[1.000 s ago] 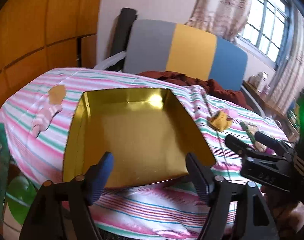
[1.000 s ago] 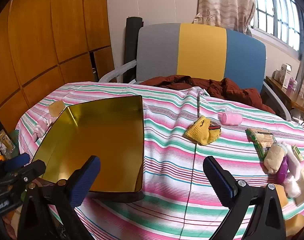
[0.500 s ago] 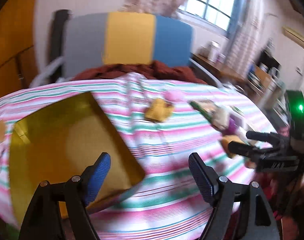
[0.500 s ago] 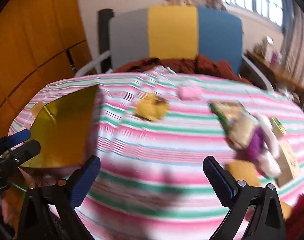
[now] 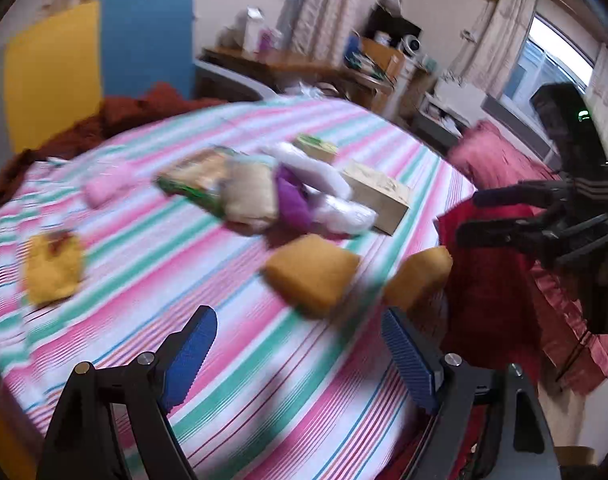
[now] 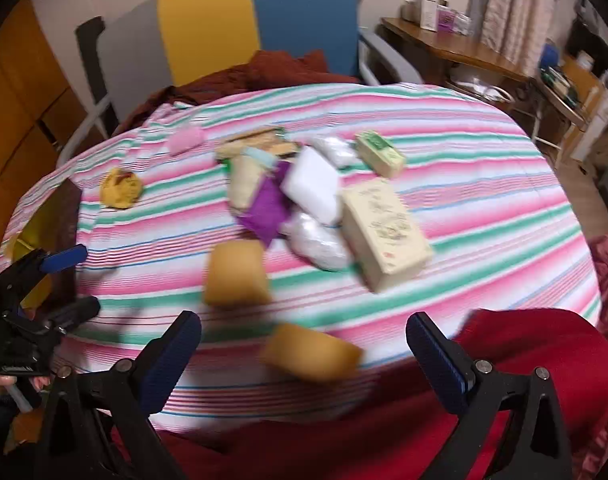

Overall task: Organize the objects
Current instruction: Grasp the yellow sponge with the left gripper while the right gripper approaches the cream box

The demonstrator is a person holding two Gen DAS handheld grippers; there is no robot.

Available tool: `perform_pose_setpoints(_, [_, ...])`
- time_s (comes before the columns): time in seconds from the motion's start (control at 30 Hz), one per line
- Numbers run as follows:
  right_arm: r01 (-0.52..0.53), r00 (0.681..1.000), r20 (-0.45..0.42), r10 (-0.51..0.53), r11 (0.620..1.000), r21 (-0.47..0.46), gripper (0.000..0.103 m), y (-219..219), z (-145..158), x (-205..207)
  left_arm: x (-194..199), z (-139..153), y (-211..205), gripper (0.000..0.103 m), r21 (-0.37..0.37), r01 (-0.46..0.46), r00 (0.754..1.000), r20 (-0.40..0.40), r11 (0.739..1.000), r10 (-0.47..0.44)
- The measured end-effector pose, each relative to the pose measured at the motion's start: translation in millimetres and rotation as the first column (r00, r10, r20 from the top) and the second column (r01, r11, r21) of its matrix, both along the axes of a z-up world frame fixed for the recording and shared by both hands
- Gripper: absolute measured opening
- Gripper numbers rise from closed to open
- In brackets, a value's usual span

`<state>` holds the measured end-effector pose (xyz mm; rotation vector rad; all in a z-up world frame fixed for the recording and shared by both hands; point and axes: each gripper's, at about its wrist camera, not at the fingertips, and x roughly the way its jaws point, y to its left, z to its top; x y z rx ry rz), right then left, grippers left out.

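Hovering over the striped desk (image 6: 484,168), left tool (image 5: 296,354) and right tool (image 6: 304,354) both gape apart, empty, two orange sponges (image 6: 236,272) just ahead, frames motion-blurred.

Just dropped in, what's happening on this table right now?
Nothing is gripped yet. Both the left hand-held gripper and the right hand-held gripper hang open above the striped tablecloth. Two orange sponges lie nearest, with a pile of packets and a cream box beyond. The gold tray sits at the far left edge.
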<state>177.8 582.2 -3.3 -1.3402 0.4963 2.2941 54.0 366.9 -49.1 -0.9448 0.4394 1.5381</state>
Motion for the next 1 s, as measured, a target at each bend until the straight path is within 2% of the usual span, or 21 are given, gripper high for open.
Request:
perform_pose_setpoints(0.1, [-0.018,0.999,0.031,0.018,1.000,-0.003,0.103,6.2,-2.2,4.0,1.6,-17.8,30.9,0.085,-0.029,0.034,0.998,0.060,0.999,-0.032])
perform_pose_setpoints(0.2, [-0.071,0.995,0.066,0.072,0.997,-0.019,0.103,6.8,-8.3,4.4,-1.7,-33.5,53.3,0.085,-0.063,0.022,0.990,0.137,0.998,-0.013])
perform_pose_setpoints(0.37, [-0.133,0.985,0.102,0.138,0.990,-0.057,0.103,-2.0,-20.3,3.4,-2.9,-52.0,76.8,0.086,-0.115,-0.019,0.987,0.158,0.993,0.037])
perform_pose_setpoints(0.47, [-0.134,0.983,0.114,0.141,0.988,-0.072,0.103,-2.7,-28.0,1.7,-0.9,-62.6,87.7,0.085,-0.142,-0.032,0.992,0.120,0.989,0.050])
perform_pose_setpoints(0.5, [-0.131,0.983,0.116,0.140,0.988,-0.079,0.103,-2.1,-30.7,0.9,0.6,-66.7,90.1,0.081,-0.156,-0.039,0.993,0.101,0.987,0.055])
perform_pose_setpoints(0.53, [-0.128,0.983,0.120,0.137,0.988,-0.082,0.103,-1.7,-32.7,0.1,1.1,-69.0,89.4,0.079,-0.155,-0.038,0.994,0.097,0.987,0.054])
perform_pose_setpoints(0.57, [-0.129,0.982,0.125,0.139,0.988,-0.084,0.103,-1.9,-34.0,-1.5,1.0,-66.9,84.9,0.073,-0.125,-0.032,0.994,0.104,0.992,0.045])
perform_pose_setpoints(0.67, [-0.146,0.978,0.136,0.158,0.985,-0.096,0.103,-5.1,-37.5,-8.2,-4.7,-66.6,70.5,0.069,-0.105,-0.036,0.991,0.125,0.994,0.049])
perform_pose_setpoints(0.83, [-0.157,0.965,0.198,0.173,0.983,-0.091,0.103,-7.8,-48.7,-19.6,-13.6,-58.8,31.2,0.068,-0.070,-0.099,0.989,0.104,0.993,0.106])
perform_pose_setpoints(1.0, [-0.127,0.967,0.207,0.145,0.987,-0.098,0.103,-3.8,-49.2,-20.0,-21.8,-48.6,-10.5,0.068,-0.044,-0.166,0.982,0.085,0.985,0.169])
